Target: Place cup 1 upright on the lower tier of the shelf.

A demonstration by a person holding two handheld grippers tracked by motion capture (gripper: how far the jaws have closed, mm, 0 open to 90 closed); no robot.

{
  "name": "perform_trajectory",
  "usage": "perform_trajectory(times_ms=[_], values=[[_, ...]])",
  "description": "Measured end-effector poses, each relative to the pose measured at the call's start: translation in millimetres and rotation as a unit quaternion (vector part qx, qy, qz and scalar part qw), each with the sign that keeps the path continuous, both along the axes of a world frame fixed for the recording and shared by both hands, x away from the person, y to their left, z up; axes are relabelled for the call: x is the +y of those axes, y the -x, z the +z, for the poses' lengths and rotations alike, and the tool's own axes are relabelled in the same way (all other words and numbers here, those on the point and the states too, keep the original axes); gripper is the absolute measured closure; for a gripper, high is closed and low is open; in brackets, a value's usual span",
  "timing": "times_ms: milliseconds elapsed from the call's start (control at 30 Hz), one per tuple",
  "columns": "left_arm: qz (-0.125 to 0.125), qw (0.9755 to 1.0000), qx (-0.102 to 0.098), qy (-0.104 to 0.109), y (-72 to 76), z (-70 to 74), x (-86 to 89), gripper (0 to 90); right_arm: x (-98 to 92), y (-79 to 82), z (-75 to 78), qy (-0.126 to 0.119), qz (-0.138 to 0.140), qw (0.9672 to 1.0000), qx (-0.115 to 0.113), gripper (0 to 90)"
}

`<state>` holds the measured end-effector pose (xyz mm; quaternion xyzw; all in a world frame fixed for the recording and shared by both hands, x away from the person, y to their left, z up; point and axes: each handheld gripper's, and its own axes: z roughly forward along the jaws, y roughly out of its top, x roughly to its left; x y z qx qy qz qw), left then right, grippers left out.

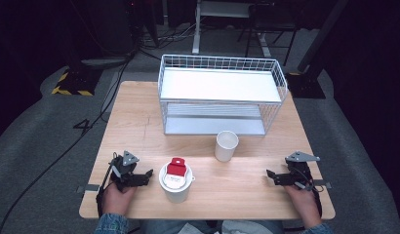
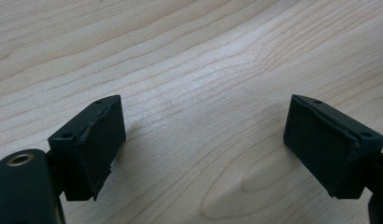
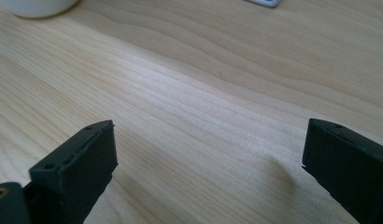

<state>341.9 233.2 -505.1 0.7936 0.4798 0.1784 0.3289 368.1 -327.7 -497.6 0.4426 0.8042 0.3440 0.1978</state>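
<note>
A person holds a black two-jaw gripper in each hand, low over the wooden table (image 1: 139, 122). At the front left my left gripper (image 1: 148, 174) points right toward a white cup (image 1: 175, 189) with a red-and-white item (image 1: 176, 168) on top. In the left gripper view its jaws (image 2: 203, 123) stand wide apart over bare wood, nothing between them. My right gripper (image 1: 269, 174) at the front right points left. Its jaws (image 3: 208, 147) are also wide apart over bare wood. An empty white paper cup (image 1: 226, 145) stands upright mid-table; its base (image 3: 35, 6) shows in the right gripper view.
A white wire rack (image 1: 220, 95) with two shelves stands at the back of the table. A corner of its base (image 3: 265, 2) shows in the right gripper view. Bare wood lies between the two grippers in front of the cups. Dark floor and cables surround the table.
</note>
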Motion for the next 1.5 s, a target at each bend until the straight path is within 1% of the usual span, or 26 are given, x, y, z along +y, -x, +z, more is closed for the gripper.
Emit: perform_trajectory(times_ms=[100, 167, 267, 300, 467, 567, 600, 633, 667, 733, 900, 933, 967, 1000, 1033, 1067, 1100, 1167, 1333, 1367, 1400, 1433, 1500], values=[[0.000, 1.0000, 0.000, 0.000, 0.0, 0.0, -0.1, 13.4, 0.0, 2.7, 6.0, -0.012, 0.008, 0.9999, -0.006, 3.2], [0.000, 1.0000, 0.000, 0.000, 0.0, 0.0, 0.0, 13.5, 2.6, 5.4, 12.1, -0.022, 0.017, 0.9995, -0.012, 1.2], [0.000, 1.0000, 0.000, 0.000, 0.0, 0.0, 0.0, 13.5, 5.6, 6.8, 15.8, -0.027, 0.024, 0.9992, -0.017, 0.0], [0.000, 1.0000, 0.000, 0.000, 0.0, 0.0, 0.0, 13.5, 9.0, 7.8, 19.2, -0.029, 0.033, 0.9988, -0.022, 0.0], [0.000, 1.0000, 0.000, 0.000, 0.0, 0.0, 0.0, 13.5, 16.2, 9.7, 24.8, -0.039, 0.054, 0.9974, -0.029, 0.0], [0.002, 1.0000, 0.001, 0.000, -0.1, 0.1, -0.2, 13.6, 20.0, 11.5, 28.3, -0.051, 0.065, 0.9959, -0.036, 0.0], [0.002, 1.0000, 0.001, 0.000, -0.1, 0.1, -0.2, 13.6, 20.0, 11.5, 28.3, -0.051, 0.065, 0.9959, -0.036, 0.0], [0.002, 1.0000, 0.001, 0.000, -0.1, 0.1, -0.2, 13.6, 21.9, 13.2, 31.0, -0.062, 0.070, 0.9946, -0.046, 0.0], [0.002, 1.0000, 0.001, 0.000, -0.1, 0.1, -0.2, 13.6, 21.9, 13.2, 31.0, -0.062, 0.070, 0.9946, -0.046, 0.0], [0.002, 1.0000, 0.001, 0.000, -0.1, 0.1, -0.2, 13.6, 25.1, 15.0, 34.8, -0.071, 0.076, 0.9929, -0.057, 0.0], [0.002, 1.0000, 0.001, 0.000, -0.1, 0.1, -0.2, 13.6, 35.3, 15.4, 41.7, -0.081, 0.091, 0.9899, -0.073, 0.0], [0.002, 1.0000, 0.001, 0.000, -0.1, 0.1, -0.2, 13.6, 35.3, 15.4, 41.7, -0.081, 0.091, 0.9899, -0.073, 0.0], [0.002, 1.0000, 0.001, 0.000, -0.1, 0.1, -0.2, 13.6, 40.9, 14.6, 43.9, -0.089, 0.100, 0.9875, -0.083, 0.0], [0.002, 1.0000, 0.001, 0.000, -0.1, 0.1, -0.2, 13.6, 40.9, 14.6, 43.9, -0.089, 0.100, 0.9875, -0.083, 0.0], [0.002, 1.0000, 0.001, 0.000, -0.1, 0.1, -0.2, 13.6, 43.1, 14.0, 44.6, -0.091, 0.105, 0.9867, -0.085, 0.0], [0.002, 1.0000, 0.001, 0.000, -0.1, 0.1, -0.2, 13.6, 47.4, 12.9, 45.7, -0.092, 0.109, 0.9860, -0.086, 0.0], [0.002, 1.0000, 0.000, -0.001, -0.2, 0.2, 0.0, 13.7, 54.2, 10.6, 46.9, -0.093, 0.117, 0.9846, -0.090, 0.0], [0.002, 1.0000, 0.000, -0.001, -0.3, 0.2, 0.0, 13.7, 56.7, 9.8, 47.3, -0.094, 0.119, 0.9842, -0.091, 0.0], [0.001, 1.0000, 0.001, -0.004, -0.5, 0.5, 0.4, 13.7, 77.7, -0.7, 49.0, -0.102, 0.129, 0.9821, -0.091, 0.0], [0.001, 1.0000, 0.001, -0.004, -0.5, 0.5, 0.4, 13.7, 81.7, -3.0, 49.5, -0.102, 0.130, 0.9818, -0.093, 0.0], [0.001, 1.0000, 0.001, -0.004, -0.5, 0.5, 0.4, 13.7, 81.7, -3.0, 49.5, -0.102, 0.130, 0.9818, -0.093, 0.0], [0.001, 1.0000, 0.001, -0.004, -0.6, 0.5, 0.4, 13.7, 87.9, -6.8, 50.0, -0.105, 0.128, 0.9819, -0.091, 0.0], [0.000, 1.0000, 0.001, -0.004, -0.7, 0.6, 0.6, 13.7, 90.0, -8.3, 50.0, -0.106, 0.130, 0.9816, -0.092, 0.0]])
